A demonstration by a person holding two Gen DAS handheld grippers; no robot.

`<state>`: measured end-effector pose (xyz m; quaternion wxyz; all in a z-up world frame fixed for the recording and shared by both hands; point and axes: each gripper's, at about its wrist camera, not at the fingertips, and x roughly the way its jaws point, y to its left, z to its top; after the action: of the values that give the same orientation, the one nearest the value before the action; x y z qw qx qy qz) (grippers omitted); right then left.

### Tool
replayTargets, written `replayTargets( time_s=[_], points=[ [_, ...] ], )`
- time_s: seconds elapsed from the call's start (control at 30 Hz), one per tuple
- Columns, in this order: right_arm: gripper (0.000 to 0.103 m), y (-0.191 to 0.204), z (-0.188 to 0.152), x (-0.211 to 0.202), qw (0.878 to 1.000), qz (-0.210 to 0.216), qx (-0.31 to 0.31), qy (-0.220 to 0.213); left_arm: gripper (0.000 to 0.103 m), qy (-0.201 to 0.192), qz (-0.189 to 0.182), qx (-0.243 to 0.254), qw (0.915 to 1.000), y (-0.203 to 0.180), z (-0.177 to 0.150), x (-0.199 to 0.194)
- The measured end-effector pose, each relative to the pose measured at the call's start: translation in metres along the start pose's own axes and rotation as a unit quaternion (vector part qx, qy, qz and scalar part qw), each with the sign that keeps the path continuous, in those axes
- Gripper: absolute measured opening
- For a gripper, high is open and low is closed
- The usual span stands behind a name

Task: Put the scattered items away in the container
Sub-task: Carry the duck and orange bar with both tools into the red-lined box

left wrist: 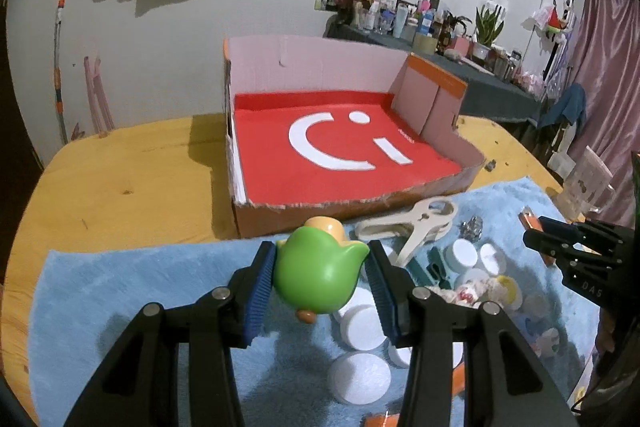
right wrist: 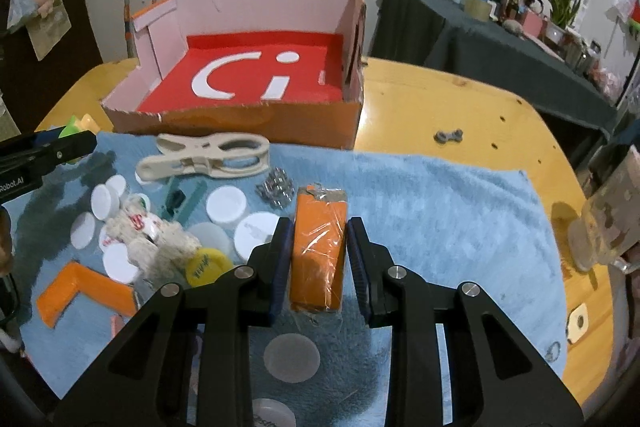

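My left gripper point(left wrist: 320, 287) is shut on a green toy bird point(left wrist: 316, 275) and holds it above the blue towel point(left wrist: 140, 291), just in front of the cardboard box point(left wrist: 460, 183) with the red floor. My right gripper point(right wrist: 318, 259) is shut on an orange plastic-wrapped block point(right wrist: 318, 251) over the towel point(right wrist: 440, 211); the box point(right wrist: 240, 127) stands ahead of it. Scattered on the towel lie a cream clamp point(right wrist: 204, 157), several white caps point(right wrist: 226, 205), a yellow cap point(right wrist: 204, 265), an orange L-shaped piece point(right wrist: 80, 291), a metal clump point(right wrist: 276, 191) and a knitted bundle point(right wrist: 152, 243).
The towel lies on a yellow wooden table point(right wrist: 460, 99). A small grey piece point(right wrist: 450, 135) lies on bare wood to the right of the box. A glass jar point(right wrist: 608, 219) stands at the table's right edge. A dark cluttered table point(right wrist: 500, 35) stands behind.
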<state>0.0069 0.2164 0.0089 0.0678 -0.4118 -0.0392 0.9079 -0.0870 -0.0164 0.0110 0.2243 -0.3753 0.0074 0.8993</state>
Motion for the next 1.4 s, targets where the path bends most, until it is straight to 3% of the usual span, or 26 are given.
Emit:
replayTargets(
  time_s=[0.67, 0.93, 1.4],
  points=[
    [0.026, 0.015, 0.078, -0.003, 0.998, 0.015, -0.050, -0.045, 0.048, -0.035, 0.008, 0.014, 0.9993, -0.008, 0.058, -0.005],
    [0.026, 0.017, 0.114, 0.021, 0.997, 0.027, -0.055, -0.036, 0.048, -0.024, 0.012, 0.020, 0.9994, -0.013, 0.084, 0.020],
    [0.026, 0.026, 0.155, 0.094, 0.998, 0.030, -0.060, 0.021, 0.048, 0.018, 0.044, 0.030, 0.9984, -0.013, 0.109, 0.092]
  ],
)
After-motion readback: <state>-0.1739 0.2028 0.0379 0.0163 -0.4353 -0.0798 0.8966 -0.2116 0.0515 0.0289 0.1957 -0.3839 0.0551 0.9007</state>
